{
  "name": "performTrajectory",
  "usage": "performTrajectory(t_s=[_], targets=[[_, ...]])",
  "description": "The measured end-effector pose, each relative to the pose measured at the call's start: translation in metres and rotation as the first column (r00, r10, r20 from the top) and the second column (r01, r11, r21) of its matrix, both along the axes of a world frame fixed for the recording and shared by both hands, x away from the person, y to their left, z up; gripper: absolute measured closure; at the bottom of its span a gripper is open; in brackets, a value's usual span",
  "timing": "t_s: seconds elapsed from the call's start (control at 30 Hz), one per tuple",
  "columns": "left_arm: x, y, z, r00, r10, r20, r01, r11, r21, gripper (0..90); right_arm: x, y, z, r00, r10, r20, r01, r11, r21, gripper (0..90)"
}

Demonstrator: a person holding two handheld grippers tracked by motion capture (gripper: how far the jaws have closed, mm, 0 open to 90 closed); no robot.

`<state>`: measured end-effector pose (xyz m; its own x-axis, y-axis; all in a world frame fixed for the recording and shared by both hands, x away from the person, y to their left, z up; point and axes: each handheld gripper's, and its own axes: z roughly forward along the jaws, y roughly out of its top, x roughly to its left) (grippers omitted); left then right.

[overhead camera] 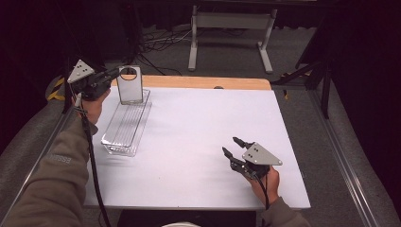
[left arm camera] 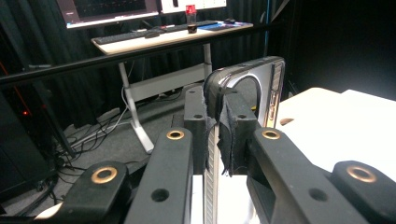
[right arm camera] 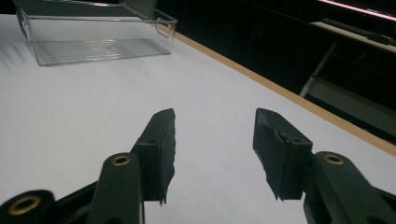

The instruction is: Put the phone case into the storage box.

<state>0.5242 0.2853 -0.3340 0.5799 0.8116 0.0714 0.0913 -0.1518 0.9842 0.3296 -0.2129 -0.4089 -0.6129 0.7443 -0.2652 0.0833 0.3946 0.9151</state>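
**Kid:** Clear plastic, right? What is that long box?

**Helper:** Yes, a see-through tray (overhead camera: 124,130). It lies flat on the white table (overhead camera: 203,142), near its left side, so things can go in from the top.

**Kid:** And the shiny thing?

**Helper:** The left gripper (left arm camera: 216,122) has its jaws squeezed tight on the top edge of a flat silver case (overhead camera: 130,85) with a round hole. I think it is a phone case, but it is hard to tell. It hangs upright over the far end of the tray, held by the top, maybe so it can go down into the tray.

**Kid:** What about the other hand?

**Helper:** The right gripper (right arm camera: 214,135) rests low near the front of the table, well away from the tray. Its jaws are apart, with nothing between them.

**Kid:** How many things?

**Helper:** One tray, one case, two grippers.
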Motion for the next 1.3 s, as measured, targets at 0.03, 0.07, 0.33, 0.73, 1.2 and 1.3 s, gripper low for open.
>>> performTrajectory(t_s=[0.03,0.07,0.33,0.73,1.2,1.3], targets=[[0.004,0.001,-0.003,1.0000,0.005,-0.002,-0.005,1.0000,0.007,82.4,0.000,0.001,0.000,1.0000,0.000,0.001,0.000,1.000,-0.002,49.1],[0.004,0.001,-0.003,1.0000,0.005,-0.002,-0.005,1.0000,0.007,82.4,0.000,0.001,0.000,1.0000,0.000,0.001,0.000,1.000,-0.002,49.1],[0.029,0.002,-0.023,0.9996,0.005,-0.029,-0.006,0.9998,-0.020,82.3,0.004,0.005,-0.005,0.9998,0.001,-0.022,-0.002,1.000,-0.017,50.8],[0.049,-0.012,-0.039,0.9973,-0.029,-0.067,0.033,0.9969,0.072,82.3,0.005,0.008,-0.009,0.9991,0.003,-0.041,-0.005,0.999,-0.034,51.1],[0.055,-0.008,-0.045,0.9970,-0.026,-0.073,0.030,0.9977,0.061,82.1,0.005,0.012,-0.012,0.9986,0.016,-0.049,-0.019,0.998,-0.053,51.0],[0.056,-0.007,-0.046,0.9971,-0.025,-0.072,0.029,0.9981,0.054,81.7,0.005,0.012,-0.012,0.9985,0.021,-0.051,-0.023,0.998,-0.055,50.8]])
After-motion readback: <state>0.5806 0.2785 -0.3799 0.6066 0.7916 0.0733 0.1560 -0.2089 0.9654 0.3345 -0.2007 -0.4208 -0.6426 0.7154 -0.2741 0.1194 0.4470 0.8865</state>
